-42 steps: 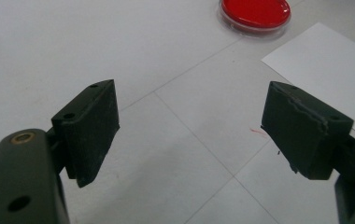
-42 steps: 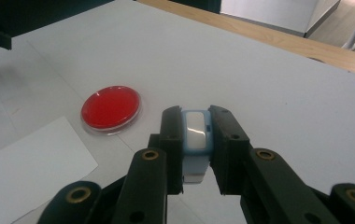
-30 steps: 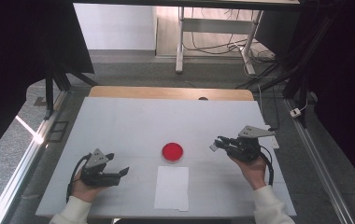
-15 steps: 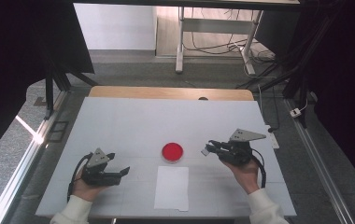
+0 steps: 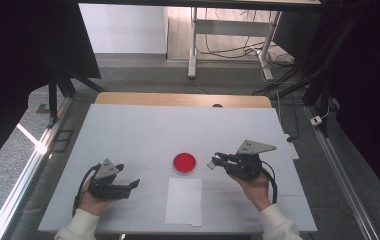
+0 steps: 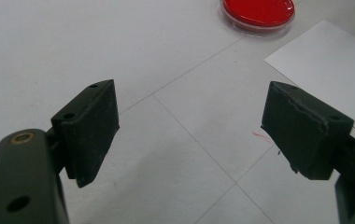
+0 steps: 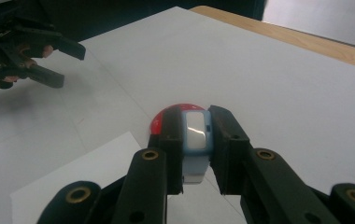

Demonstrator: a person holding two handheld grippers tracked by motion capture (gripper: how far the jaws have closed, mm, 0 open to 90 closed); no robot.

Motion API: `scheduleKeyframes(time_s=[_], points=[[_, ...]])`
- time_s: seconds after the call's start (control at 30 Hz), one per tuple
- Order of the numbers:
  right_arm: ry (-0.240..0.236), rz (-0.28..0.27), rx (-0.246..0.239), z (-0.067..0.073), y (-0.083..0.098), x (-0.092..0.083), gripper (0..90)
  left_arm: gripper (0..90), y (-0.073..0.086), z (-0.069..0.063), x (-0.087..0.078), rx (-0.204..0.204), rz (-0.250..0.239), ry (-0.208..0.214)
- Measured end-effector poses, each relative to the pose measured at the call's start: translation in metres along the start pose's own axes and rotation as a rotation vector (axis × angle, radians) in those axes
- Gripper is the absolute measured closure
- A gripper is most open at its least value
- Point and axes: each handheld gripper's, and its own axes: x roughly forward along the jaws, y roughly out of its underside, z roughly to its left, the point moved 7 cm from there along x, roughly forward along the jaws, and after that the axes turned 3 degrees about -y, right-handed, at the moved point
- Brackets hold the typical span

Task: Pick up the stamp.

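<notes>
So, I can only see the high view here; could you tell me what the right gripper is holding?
Observer: The right gripper is shut on a small light-blue and white block.
Operator: Thank you. And are the left gripper's jaws open?
Observer: Yes, the left gripper is open, with bare table between its pads.
Operator: Is anything marked on the table there?
Observer: A small red mark lies beside the right-hand pad, near the white paper sheet.
</notes>
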Motion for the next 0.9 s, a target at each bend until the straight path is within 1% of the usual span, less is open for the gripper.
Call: scheduleKeyframes(time_s=[0.07,0.27,0.3,0.53,0.57,0.67,0.7,0.9], points=[[-0.014,0.002,-0.012,0.005,-0.001,0.006,75.1,19.0,0.000,-0.001,0.000,0.002,0.001,-0.001],[-0.031,0.005,-0.017,0.012,-0.003,0.015,75.1,19.0,0.000,-0.003,-0.001,0.011,0.001,0.000],[-0.036,0.000,-0.020,0.015,-0.004,0.019,75.0,19.0,0.000,-0.003,0.000,0.012,0.001,0.000],[-0.062,0.000,-0.024,0.026,-0.005,0.028,75.0,19.0,-0.001,-0.004,0.000,0.013,0.003,-0.001],[-0.069,0.005,-0.033,0.030,-0.005,0.032,75.1,19.0,-0.001,-0.004,0.001,0.014,0.004,-0.001],[-0.076,0.007,-0.038,0.034,-0.005,0.035,75.1,19.0,-0.001,-0.004,0.001,0.014,0.004,-0.001],[-0.086,0.011,-0.036,0.037,-0.004,0.038,75.1,19.0,-0.001,-0.005,0.001,0.013,0.004,0.000],[-0.095,0.022,-0.044,0.043,0.000,0.048,75.1,19.0,-0.001,-0.006,0.001,0.019,0.004,0.004]])
